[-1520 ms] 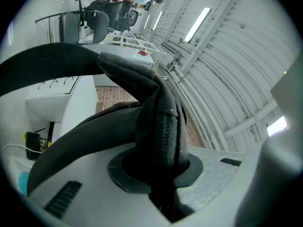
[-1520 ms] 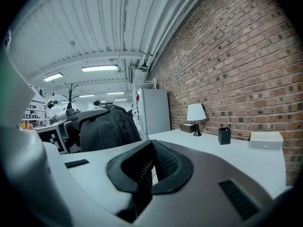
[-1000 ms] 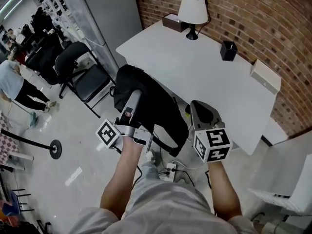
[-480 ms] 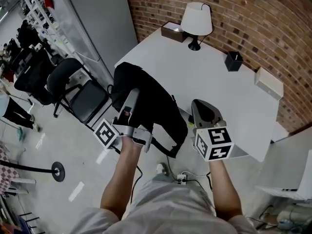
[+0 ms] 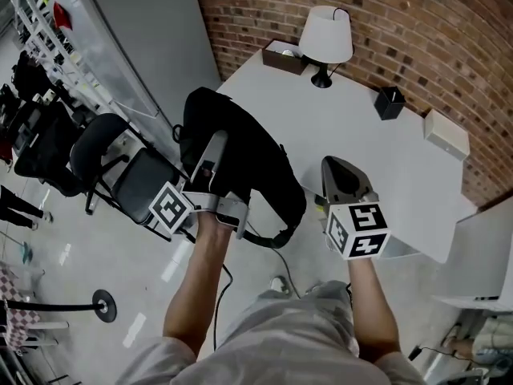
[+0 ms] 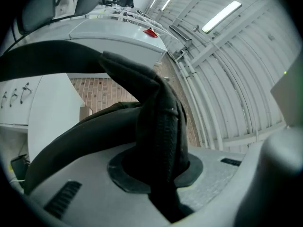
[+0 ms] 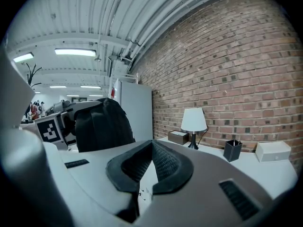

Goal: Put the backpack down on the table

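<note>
The black backpack (image 5: 248, 163) hangs in the air beside the near left edge of the white table (image 5: 361, 147). My left gripper (image 5: 215, 141) is shut on its top strap (image 6: 161, 131), which runs up between the two pads; the bag's body (image 6: 90, 126) sags to the left of the strap. To the right of the bag, my right gripper (image 5: 338, 167) is over the table's near edge, apart from the backpack. Its pads meet at the tips with nothing between them (image 7: 150, 148). In the right gripper view the backpack (image 7: 102, 124) shows at the left.
On the table's far side stand a lamp (image 5: 325, 34), a brown box (image 5: 282, 54), a black pen cup (image 5: 390, 103) and a white box (image 5: 446, 133), all along the brick wall. A black chair (image 5: 120, 167) stands left of the backpack. A grey cabinet is behind it.
Both grippers and the hanging backpack have moved forward towards the table. The bag now overlaps the table's near left corner. The left grip on the strap is unchanged.
</note>
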Available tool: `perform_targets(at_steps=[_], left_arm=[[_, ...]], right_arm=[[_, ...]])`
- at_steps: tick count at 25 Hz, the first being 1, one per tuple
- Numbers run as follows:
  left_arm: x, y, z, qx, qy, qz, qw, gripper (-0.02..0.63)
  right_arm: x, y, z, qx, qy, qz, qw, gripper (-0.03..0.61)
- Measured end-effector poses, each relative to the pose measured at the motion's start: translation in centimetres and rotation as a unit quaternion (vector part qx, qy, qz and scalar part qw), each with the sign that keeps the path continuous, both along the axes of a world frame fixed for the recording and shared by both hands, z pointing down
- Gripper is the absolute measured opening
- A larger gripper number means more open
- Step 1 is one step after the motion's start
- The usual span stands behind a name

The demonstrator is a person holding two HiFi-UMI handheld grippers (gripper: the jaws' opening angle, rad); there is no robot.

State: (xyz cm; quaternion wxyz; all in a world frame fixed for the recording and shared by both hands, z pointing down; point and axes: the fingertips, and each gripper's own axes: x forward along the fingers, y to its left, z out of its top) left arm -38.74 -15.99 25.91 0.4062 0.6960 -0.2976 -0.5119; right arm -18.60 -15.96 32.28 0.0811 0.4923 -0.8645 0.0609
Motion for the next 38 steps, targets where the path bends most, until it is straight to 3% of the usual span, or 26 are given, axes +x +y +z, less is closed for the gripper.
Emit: perform_targets(at_steps=[12, 27, 38], left_arm=[[1.1, -7.4, 1.0, -0.016, -0.012, 0.004, 0.9998, 0.064], [9.6, -17.8, 6.8, -0.077, -0.035, 0.005, 0.9964, 0.066], [14.2, -22.5, 8.2, -0.098, -0.048, 0.016, 0.9939, 0.066]], right_arm=[[1.7, -4.9, 1.0, -0.007, -0.009, 0.017, 1.000, 0.002], [8.9, -14.8, 4.7, -0.031, -0.023, 0.009, 0.999, 0.002], [11.9, -18.2, 6.5, -0.052, -0.031, 0.004, 0.998, 0.002]])
